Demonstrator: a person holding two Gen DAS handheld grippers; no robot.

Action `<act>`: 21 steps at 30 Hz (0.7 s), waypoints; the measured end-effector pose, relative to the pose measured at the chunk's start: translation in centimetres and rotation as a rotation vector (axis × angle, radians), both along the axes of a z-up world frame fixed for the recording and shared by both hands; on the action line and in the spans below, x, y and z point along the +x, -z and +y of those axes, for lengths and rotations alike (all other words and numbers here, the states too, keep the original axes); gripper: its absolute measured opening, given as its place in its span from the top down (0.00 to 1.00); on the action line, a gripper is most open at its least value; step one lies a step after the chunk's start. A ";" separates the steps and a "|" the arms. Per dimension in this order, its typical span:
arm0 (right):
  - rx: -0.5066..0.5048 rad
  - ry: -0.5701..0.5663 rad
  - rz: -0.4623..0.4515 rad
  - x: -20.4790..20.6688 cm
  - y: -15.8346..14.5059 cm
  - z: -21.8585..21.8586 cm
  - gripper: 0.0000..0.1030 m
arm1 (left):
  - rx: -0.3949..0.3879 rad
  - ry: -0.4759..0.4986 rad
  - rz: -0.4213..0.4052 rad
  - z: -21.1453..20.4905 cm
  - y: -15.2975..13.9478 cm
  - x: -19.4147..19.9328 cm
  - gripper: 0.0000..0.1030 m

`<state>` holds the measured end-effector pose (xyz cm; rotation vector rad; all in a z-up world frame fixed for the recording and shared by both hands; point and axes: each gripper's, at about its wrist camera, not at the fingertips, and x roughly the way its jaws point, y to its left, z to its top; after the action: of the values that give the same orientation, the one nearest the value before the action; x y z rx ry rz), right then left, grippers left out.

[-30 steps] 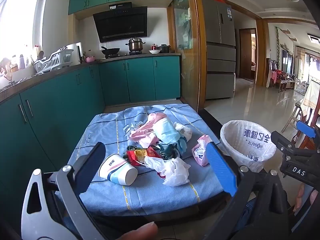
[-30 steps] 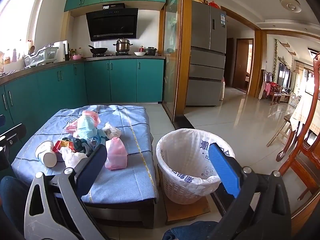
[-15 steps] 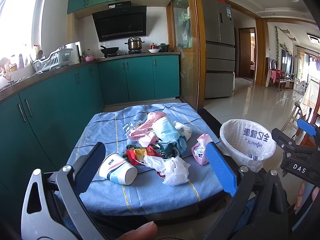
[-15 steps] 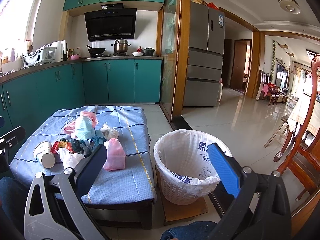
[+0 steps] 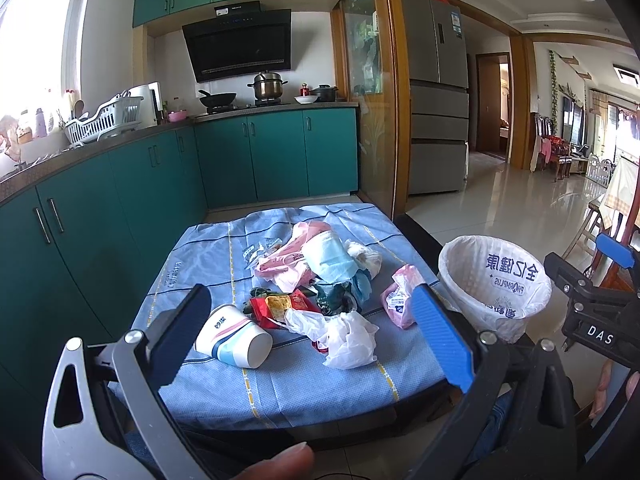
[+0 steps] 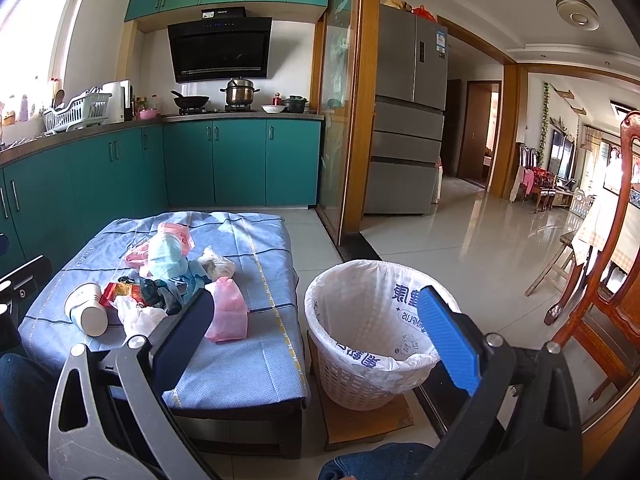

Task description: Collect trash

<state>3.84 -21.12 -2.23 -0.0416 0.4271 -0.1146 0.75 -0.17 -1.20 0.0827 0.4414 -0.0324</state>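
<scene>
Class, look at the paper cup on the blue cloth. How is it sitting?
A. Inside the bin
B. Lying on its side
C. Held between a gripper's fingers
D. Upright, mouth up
B: the cup lies tipped over on the cloth, its base facing the left wrist camera, apart from both open grippers and outside the bin.

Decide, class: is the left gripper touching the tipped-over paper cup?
Apart. In the right wrist view the paper cup lies on the blue cloth untouched; the left gripper hangs open, short of the table.
</scene>
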 end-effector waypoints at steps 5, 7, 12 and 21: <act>0.001 0.003 0.001 0.0 0.0 -0.1 0.03 | 0.004 0.004 0.003 -0.2 0.0 -0.1 0.03; 0.001 0.006 0.000 0.0 -0.1 -0.2 0.03 | 0.006 0.005 0.004 -0.3 0.0 -0.1 0.03; 0.002 0.009 -0.001 -0.1 -0.1 -0.3 0.03 | 0.006 0.004 0.006 -0.3 0.0 -0.1 0.03; 0.001 0.014 -0.003 -0.2 0.0 -0.4 0.03 | 0.006 0.005 0.006 -0.3 0.1 -0.1 0.03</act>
<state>3.65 -21.55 -2.23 -0.0370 0.4248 -0.1281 0.64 -0.48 -1.28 0.0893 0.4474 -0.0365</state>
